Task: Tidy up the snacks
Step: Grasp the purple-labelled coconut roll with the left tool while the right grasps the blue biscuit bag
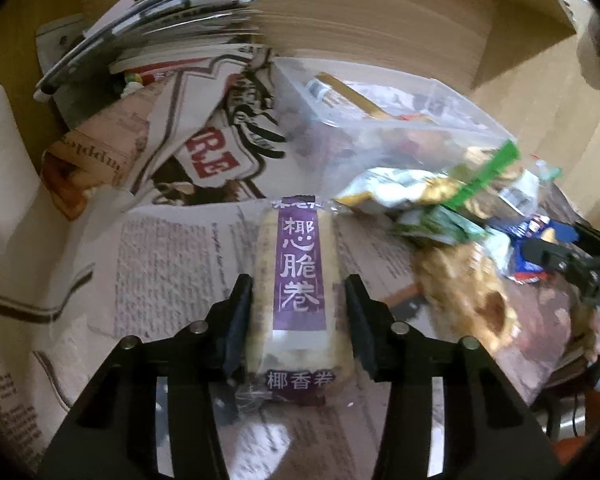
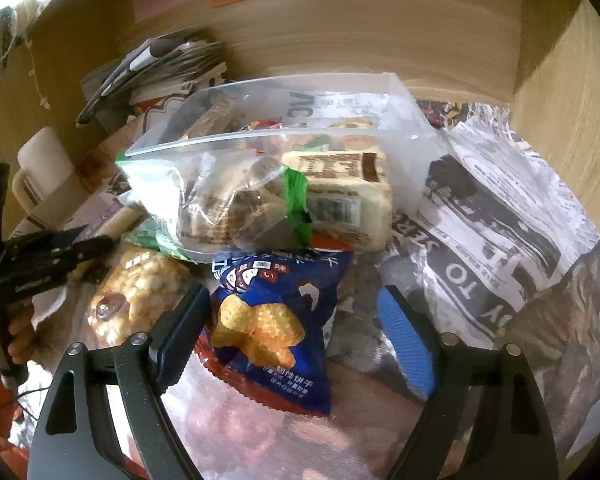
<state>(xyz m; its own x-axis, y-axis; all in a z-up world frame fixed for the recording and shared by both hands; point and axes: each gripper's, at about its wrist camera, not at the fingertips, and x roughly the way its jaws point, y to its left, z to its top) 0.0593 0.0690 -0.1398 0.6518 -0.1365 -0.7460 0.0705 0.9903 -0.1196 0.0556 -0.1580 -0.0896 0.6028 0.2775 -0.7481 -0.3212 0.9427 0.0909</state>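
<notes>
Newspaper point(image 1: 172, 256) covers the table, with wooden panels behind and a stack of magazines point(image 1: 148, 32) in the upper left of the frame. The left gripper point(image 1: 298, 320) pinches a purple-labelled roll pack point(image 1: 298, 280) between both fingers, at centre. The right gripper point(image 2: 296, 328) is spread wide around the blue pack point(image 2: 276, 320), not yet closing on it. The zip bag point(image 2: 260, 168), half full, lies just above. I think the brittle rolls may crack if squeezed harder, and the soft bag mouth may fold shut when a pack is pushed in.
</notes>
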